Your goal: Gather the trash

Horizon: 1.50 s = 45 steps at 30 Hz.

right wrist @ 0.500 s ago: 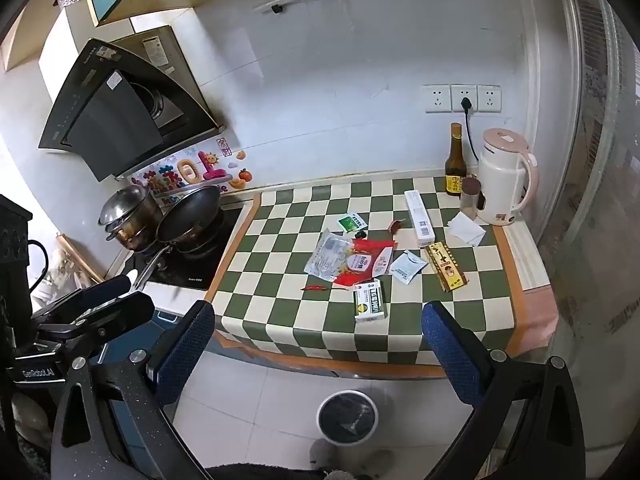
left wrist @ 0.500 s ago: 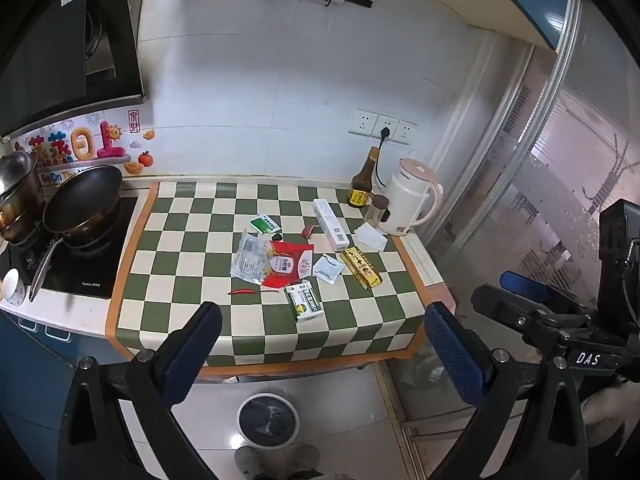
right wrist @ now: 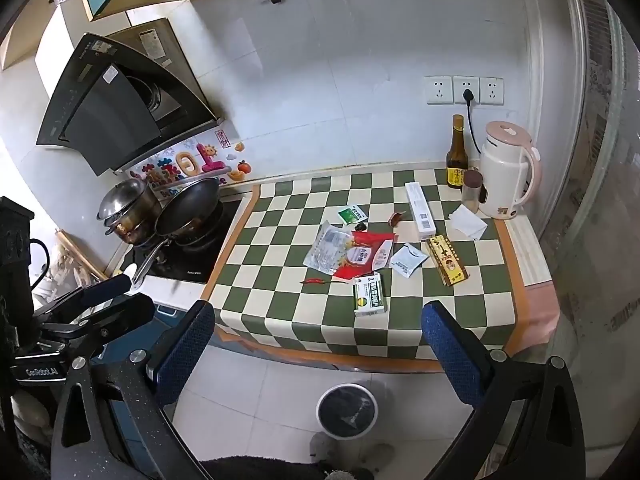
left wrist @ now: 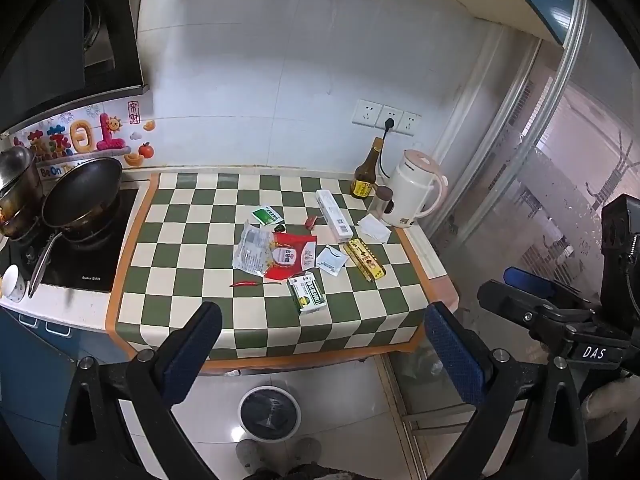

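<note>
Trash lies on the green-and-white checkered counter (left wrist: 188,240): a red packet (left wrist: 290,258) over a clear wrapper (left wrist: 250,250), a green-and-white box (left wrist: 307,294), a yellow box (left wrist: 364,259), a long white box (left wrist: 334,214), a small white sachet (left wrist: 331,260), a green sachet (left wrist: 266,215), a white tissue (left wrist: 374,229) and a red chili (left wrist: 244,284). A round bin (left wrist: 269,412) with a black liner stands on the floor below the counter edge. My left gripper (left wrist: 320,354) is open and empty, short of the counter. My right gripper (right wrist: 316,350) is open and empty, above the bin (right wrist: 346,410).
A wok (left wrist: 82,192) and a steel pot (left wrist: 16,184) sit on the hob at left. A dark bottle (left wrist: 365,172), a small jar (left wrist: 385,198) and a white kettle (left wrist: 414,194) stand at the back right corner. A glass sliding door (left wrist: 560,184) is at right.
Both grippers stay open and empty. The views have barely shifted.
</note>
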Each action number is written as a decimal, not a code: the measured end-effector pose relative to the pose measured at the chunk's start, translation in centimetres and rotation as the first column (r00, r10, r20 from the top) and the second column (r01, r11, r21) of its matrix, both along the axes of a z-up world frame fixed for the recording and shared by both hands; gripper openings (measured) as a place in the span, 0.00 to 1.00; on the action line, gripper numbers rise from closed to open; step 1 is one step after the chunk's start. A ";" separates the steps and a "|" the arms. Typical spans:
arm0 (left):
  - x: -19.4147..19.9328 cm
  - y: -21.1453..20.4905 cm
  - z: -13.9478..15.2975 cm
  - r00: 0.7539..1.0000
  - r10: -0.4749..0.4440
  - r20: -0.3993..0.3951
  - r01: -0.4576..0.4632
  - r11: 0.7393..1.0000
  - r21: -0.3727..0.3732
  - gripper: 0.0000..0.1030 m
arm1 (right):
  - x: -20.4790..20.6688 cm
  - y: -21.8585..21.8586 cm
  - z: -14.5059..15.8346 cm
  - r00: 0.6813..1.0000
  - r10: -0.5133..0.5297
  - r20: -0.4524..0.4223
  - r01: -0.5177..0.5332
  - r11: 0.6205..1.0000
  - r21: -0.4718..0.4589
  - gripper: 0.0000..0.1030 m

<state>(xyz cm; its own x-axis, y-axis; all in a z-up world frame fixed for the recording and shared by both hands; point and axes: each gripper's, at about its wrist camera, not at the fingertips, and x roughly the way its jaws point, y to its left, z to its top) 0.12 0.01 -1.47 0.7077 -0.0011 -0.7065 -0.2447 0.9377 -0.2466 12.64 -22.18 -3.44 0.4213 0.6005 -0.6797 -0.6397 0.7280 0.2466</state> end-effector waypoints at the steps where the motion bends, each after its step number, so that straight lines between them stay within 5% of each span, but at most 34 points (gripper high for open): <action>1: 0.0 0.0 -0.1 1.000 -0.002 0.000 0.002 1.000 0.000 1.00 | 0.1 0.0 0.0 1.000 0.001 -0.002 -0.001 1.000 0.000 1.00; 45: 0.2 0.2 -0.1 1.000 -0.007 -0.003 0.007 1.000 -0.015 1.00 | -0.7 0.7 -2.5 0.999 0.019 -0.033 -0.020 1.000 -0.006 1.00</action>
<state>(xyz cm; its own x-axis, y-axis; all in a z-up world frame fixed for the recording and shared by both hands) 0.28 0.16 -1.58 0.7053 -0.0163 -0.7087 -0.2390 0.9357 -0.2594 11.89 -21.49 -5.91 0.3866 0.6042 -0.6967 -0.6453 0.7170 0.2637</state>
